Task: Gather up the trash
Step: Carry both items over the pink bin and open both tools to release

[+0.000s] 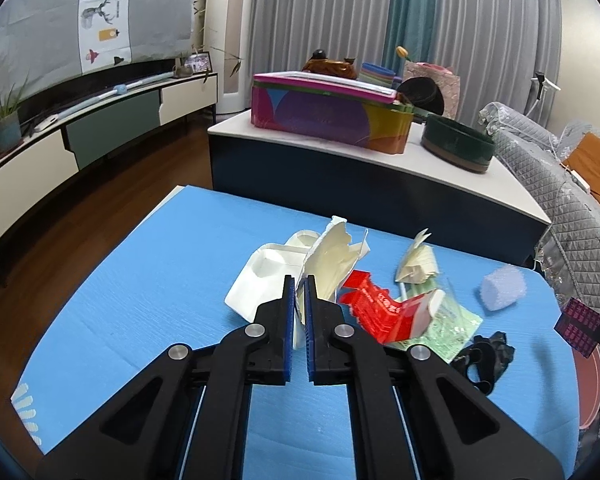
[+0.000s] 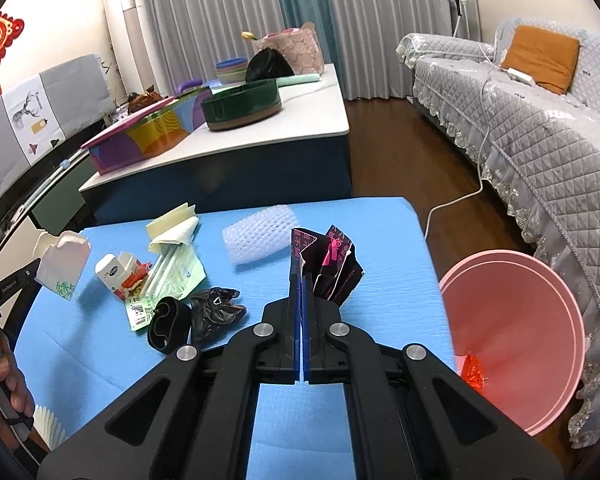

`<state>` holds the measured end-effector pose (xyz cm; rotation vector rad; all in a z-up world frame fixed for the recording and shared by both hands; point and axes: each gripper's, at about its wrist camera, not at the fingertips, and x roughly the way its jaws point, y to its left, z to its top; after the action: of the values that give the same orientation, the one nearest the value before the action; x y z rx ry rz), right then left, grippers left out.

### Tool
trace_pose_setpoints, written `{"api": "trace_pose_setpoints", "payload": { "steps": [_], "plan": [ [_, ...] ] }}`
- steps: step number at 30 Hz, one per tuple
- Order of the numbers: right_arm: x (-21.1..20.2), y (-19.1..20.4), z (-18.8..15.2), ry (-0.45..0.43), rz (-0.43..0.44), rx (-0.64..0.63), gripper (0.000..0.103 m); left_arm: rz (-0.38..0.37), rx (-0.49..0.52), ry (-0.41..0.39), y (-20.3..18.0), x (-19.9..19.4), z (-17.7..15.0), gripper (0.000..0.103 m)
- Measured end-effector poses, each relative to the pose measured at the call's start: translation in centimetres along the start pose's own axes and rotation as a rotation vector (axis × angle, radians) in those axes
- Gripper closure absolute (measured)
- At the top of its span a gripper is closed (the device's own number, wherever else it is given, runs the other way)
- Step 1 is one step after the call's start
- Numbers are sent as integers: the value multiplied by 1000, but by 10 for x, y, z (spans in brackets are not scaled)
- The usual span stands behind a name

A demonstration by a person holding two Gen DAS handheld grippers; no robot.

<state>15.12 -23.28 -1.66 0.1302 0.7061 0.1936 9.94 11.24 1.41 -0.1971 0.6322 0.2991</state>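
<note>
My left gripper (image 1: 299, 280) is shut on a torn white paper carton (image 1: 328, 264) and holds it above the blue mat (image 1: 140, 300); the carton also shows in the right wrist view (image 2: 62, 266). My right gripper (image 2: 302, 276) is shut on a black wrapper with pink print (image 2: 332, 264), held above the mat near its right edge. A pink trash bin (image 2: 516, 332) stands to the right of the mat, with a red wrapper (image 2: 473, 370) inside. On the mat lie a red packet (image 1: 374, 310), a green packet (image 1: 452, 320), cream paper (image 2: 172, 230), a bubble-wrap roll (image 2: 258, 238) and black plastic (image 2: 216, 310).
A white moulded tray (image 1: 260, 280) lies on the mat behind the carton. A low table (image 2: 300, 120) with a colourful box (image 1: 328, 116) and a green bowl (image 2: 242, 106) stands beyond the mat. A grey sofa (image 2: 540, 140) is to the right, a TV cabinet (image 1: 80, 132) to the left.
</note>
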Motion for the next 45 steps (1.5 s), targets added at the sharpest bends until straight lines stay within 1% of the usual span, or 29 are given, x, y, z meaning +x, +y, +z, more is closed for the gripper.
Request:
{"api": "trace_pose_setpoints", "payload": {
  "steps": [7,23,36,45],
  "plan": [
    [-24,-9,1,-31,-14,9,102,-36,25,-18,-12,-18,0,98],
    [-66,-41,-5,-83,-71,39,102,-132,91,-34,-58,-50,-7,98],
    [-98,-73,-12,-116,-156,60,102,-212,147,-44,-102,-64,-13,98],
    [-113,-97,-15,-122,-236,72,102,-269,198,-53,-138,-74,-19,98]
  ]
}}
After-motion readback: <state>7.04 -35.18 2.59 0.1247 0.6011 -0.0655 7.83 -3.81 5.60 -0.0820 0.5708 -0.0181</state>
